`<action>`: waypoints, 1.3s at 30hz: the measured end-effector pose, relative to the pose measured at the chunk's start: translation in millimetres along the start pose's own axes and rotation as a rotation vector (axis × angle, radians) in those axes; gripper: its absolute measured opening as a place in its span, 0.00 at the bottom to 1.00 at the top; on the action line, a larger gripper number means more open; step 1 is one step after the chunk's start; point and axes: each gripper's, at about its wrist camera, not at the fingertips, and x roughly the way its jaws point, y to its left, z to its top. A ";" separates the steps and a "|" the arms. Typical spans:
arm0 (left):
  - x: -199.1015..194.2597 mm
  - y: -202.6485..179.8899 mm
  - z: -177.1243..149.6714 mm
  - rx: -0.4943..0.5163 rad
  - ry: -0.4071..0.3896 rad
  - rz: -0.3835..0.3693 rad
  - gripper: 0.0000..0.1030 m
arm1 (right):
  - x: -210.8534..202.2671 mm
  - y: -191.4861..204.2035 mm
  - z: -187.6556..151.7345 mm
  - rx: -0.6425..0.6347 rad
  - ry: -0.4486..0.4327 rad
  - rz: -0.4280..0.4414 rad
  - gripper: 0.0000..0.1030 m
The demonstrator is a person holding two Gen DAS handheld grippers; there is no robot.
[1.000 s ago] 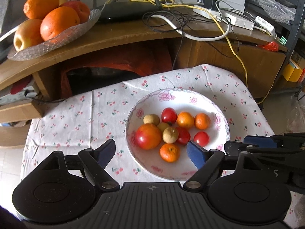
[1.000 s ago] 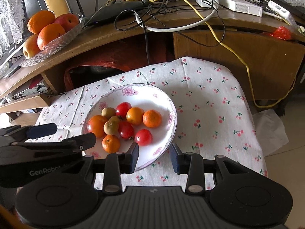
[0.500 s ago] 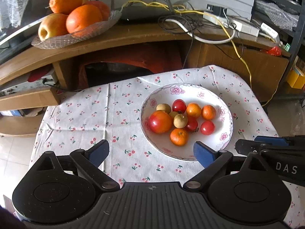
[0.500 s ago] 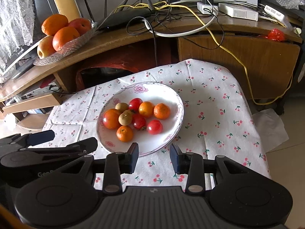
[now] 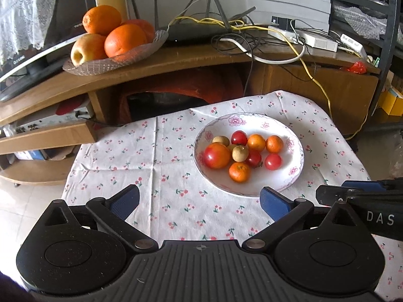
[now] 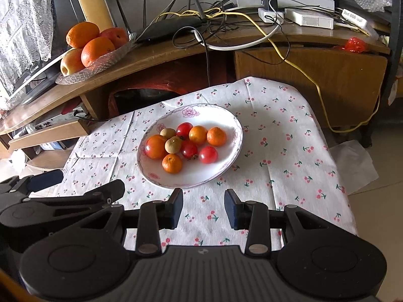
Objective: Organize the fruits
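A white floral plate (image 5: 289, 176) (image 6: 226, 118) sits on the cherry-print tablecloth (image 5: 151, 156) (image 6: 289, 151). It holds several small fruits: a big red tomato (image 5: 216, 155) (image 6: 155, 146), small oranges (image 5: 239, 172) (image 6: 172, 163), cherry tomatoes (image 5: 273, 161) (image 6: 208, 154) and tan longans (image 5: 240, 153) (image 6: 173, 144). My left gripper (image 5: 199, 202) is wide open, held back above the cloth's near edge. My right gripper (image 6: 203, 205) is open with a narrower gap, just short of the plate's near rim. Neither holds anything.
A glass dish (image 5: 110, 60) (image 6: 100, 63) with large oranges and an apple stands on the wooden stand behind. A router (image 5: 196, 34) and tangled cables (image 6: 239, 30) lie beside it. A yellow cable (image 6: 322, 95) hangs down the cabinet. White paper (image 6: 355, 166) lies on the floor at right.
Both grippers have pulled back and up from the plate, so it looks smaller and farther away. The fruits have not moved and the jaw gaps are the same.
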 end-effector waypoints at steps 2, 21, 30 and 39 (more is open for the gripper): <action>-4.0 -0.5 -3.4 -0.002 -0.001 -0.004 1.00 | -3.4 0.3 -3.3 -0.001 -0.003 -0.001 0.37; -30.1 4.7 -42.6 -0.077 0.019 -0.029 1.00 | -28.1 7.0 -41.4 -0.015 -0.001 0.000 0.37; -43.1 7.6 -68.7 -0.088 0.033 -0.034 1.00 | -37.3 12.1 -66.5 -0.035 0.023 0.007 0.37; -47.7 9.6 -80.0 -0.110 0.075 -0.030 1.00 | -44.9 16.5 -83.6 -0.046 0.039 0.023 0.37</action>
